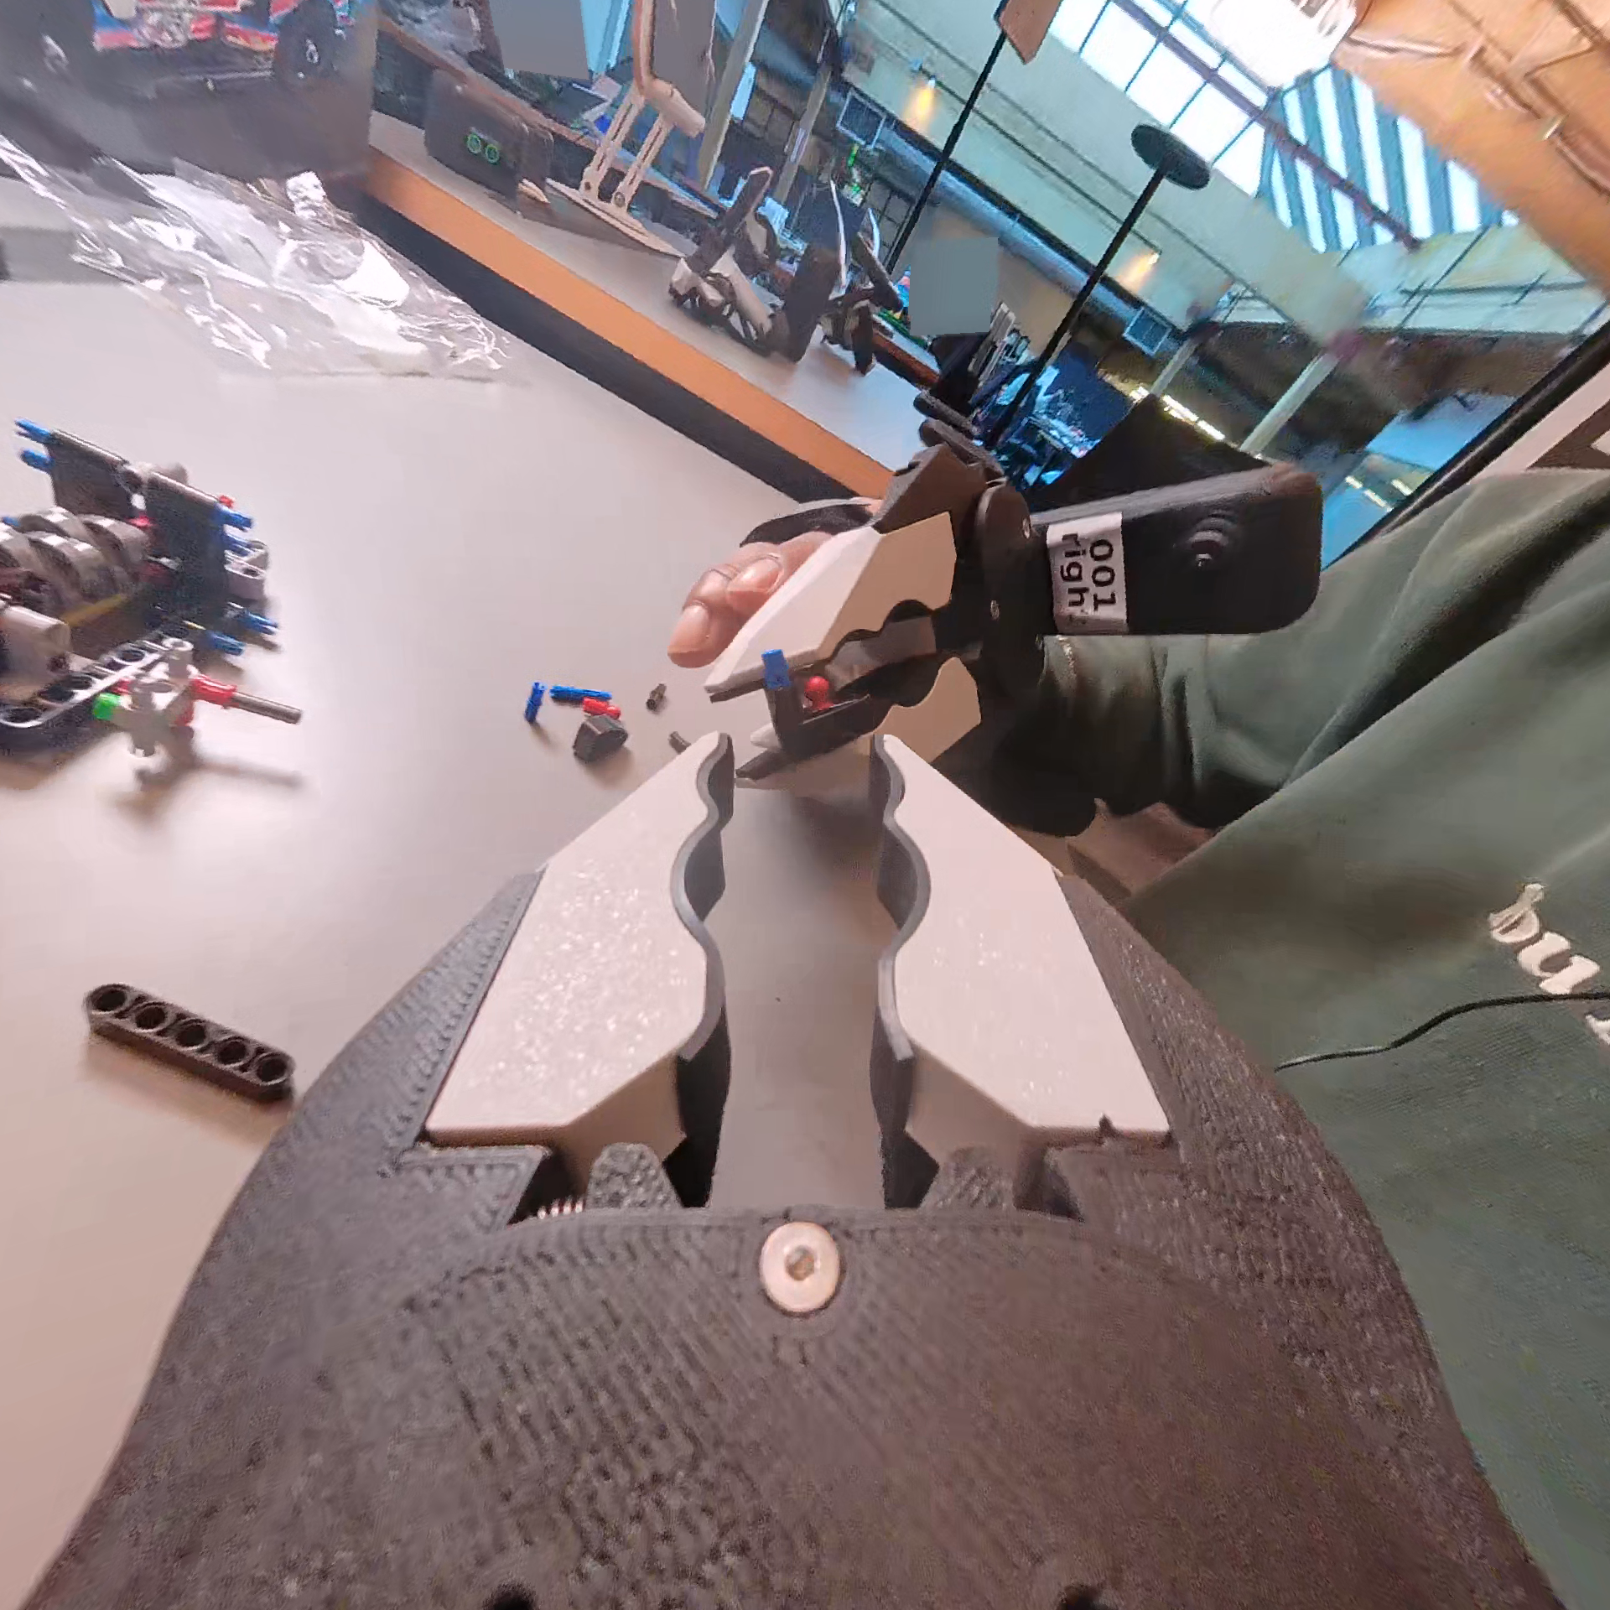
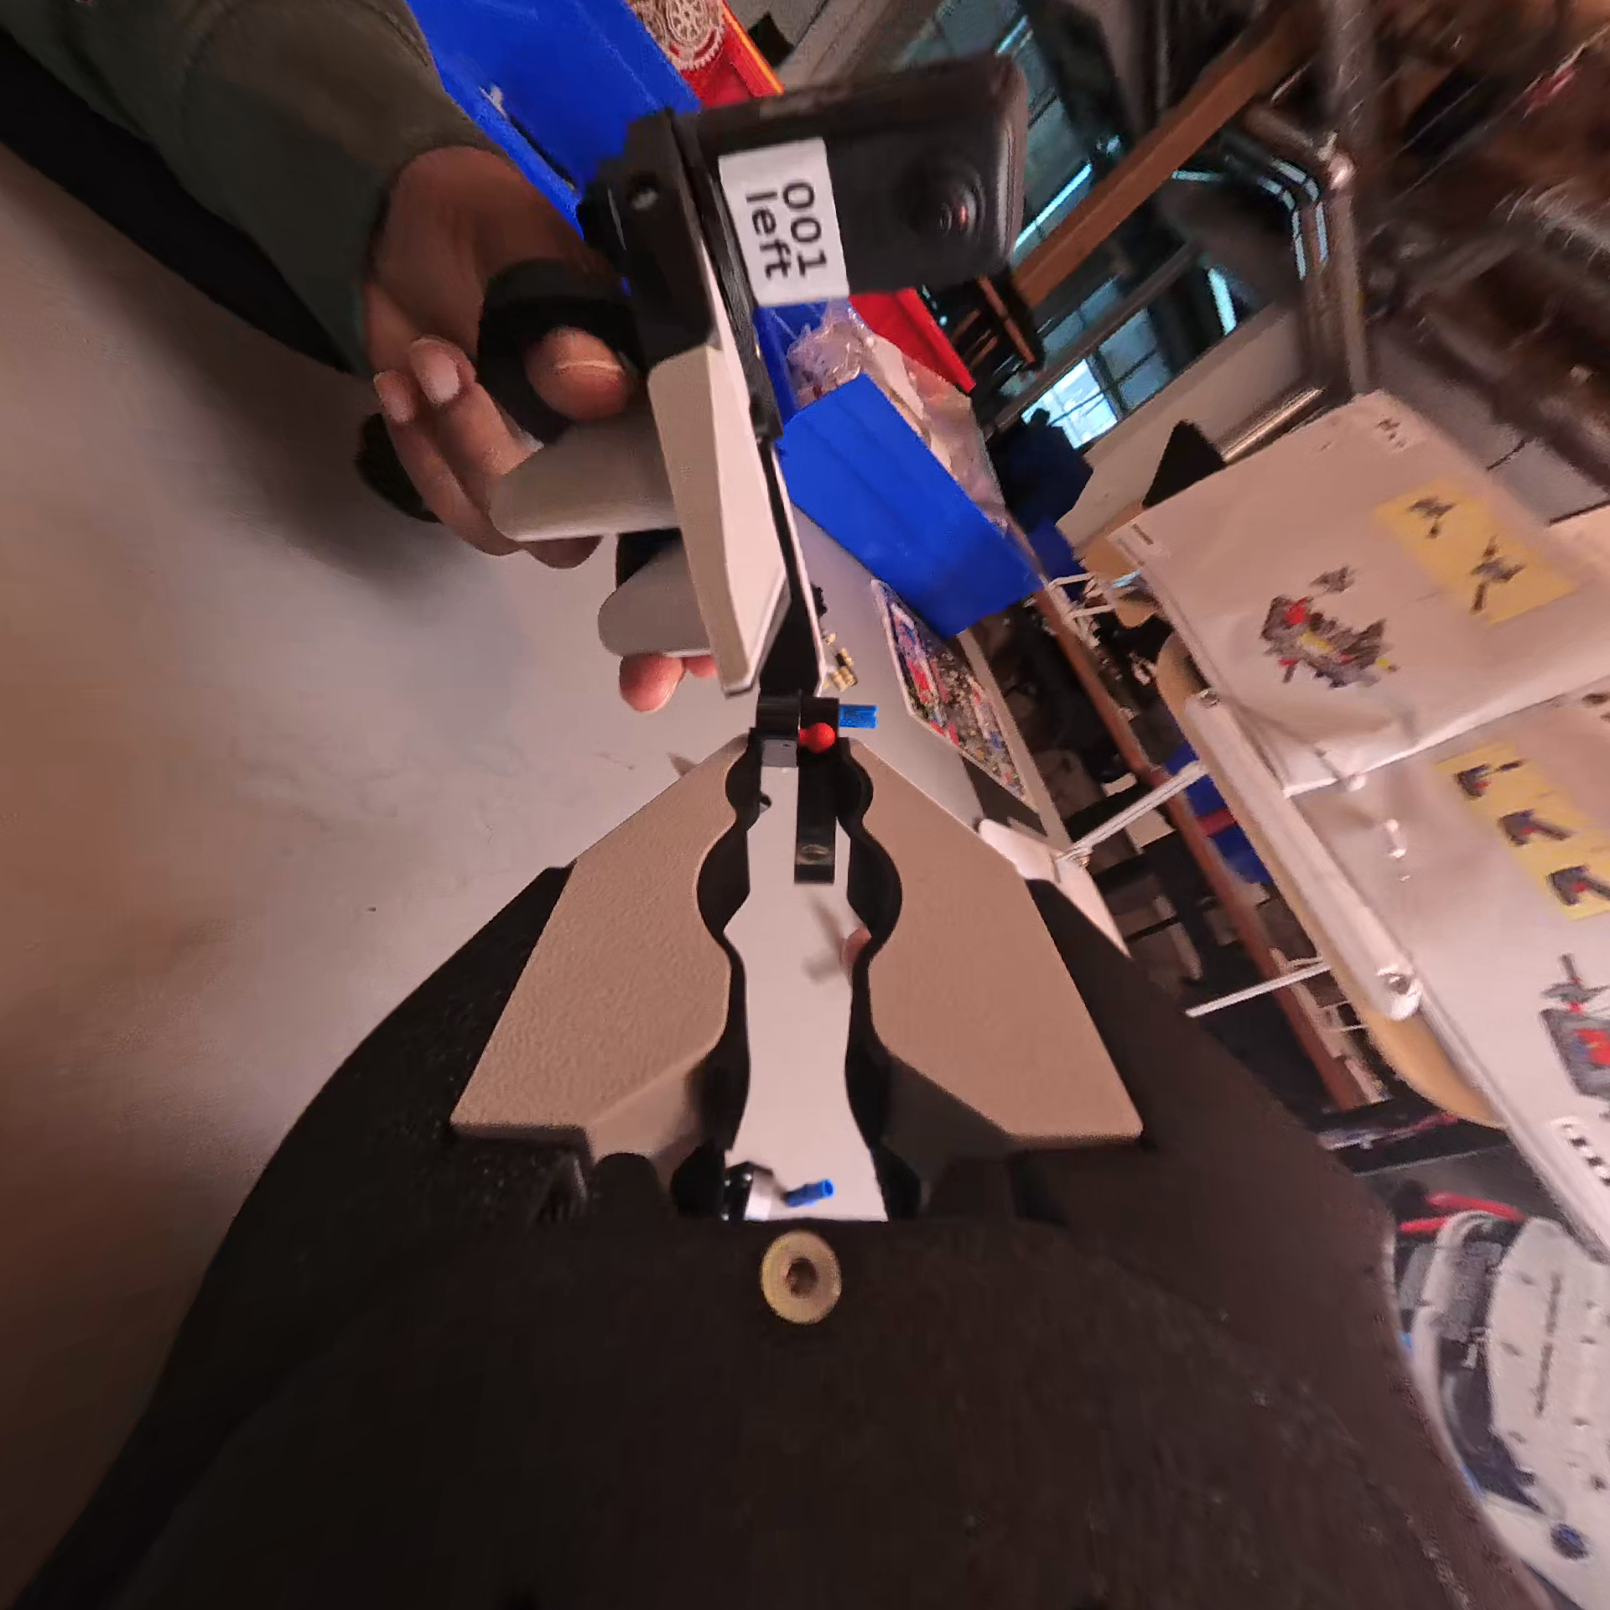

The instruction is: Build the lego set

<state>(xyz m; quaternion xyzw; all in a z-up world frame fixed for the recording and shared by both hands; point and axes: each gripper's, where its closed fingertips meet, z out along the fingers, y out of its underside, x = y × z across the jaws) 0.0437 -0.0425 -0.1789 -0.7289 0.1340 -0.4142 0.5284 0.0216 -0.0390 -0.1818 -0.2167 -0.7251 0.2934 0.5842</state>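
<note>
the right gripper (image 2: 797,749) is pinching a small black lego piece (image 2: 806,784) with red and blue pins above the table (image 1: 392,610). the left gripper (image 1: 801,758) is hanging spread and empty just beside it, with the half-built model (image 1: 113,584) lying well apart.

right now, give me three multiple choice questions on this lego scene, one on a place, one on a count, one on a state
1. Where does the black beam lie? A) on the floor B) on the table C) in a drawer
2. How many holes does the beam have? A) three B) nine C) five
3. How are the left tongs? A) open, empty B) shut on the beam C) shut on a red pin
Key: 1 B, it rests flat on the table beside the left tongs; 2 C, five holes show in a row; 3 A, a clear gap between the fingers, nothing in it.
</note>
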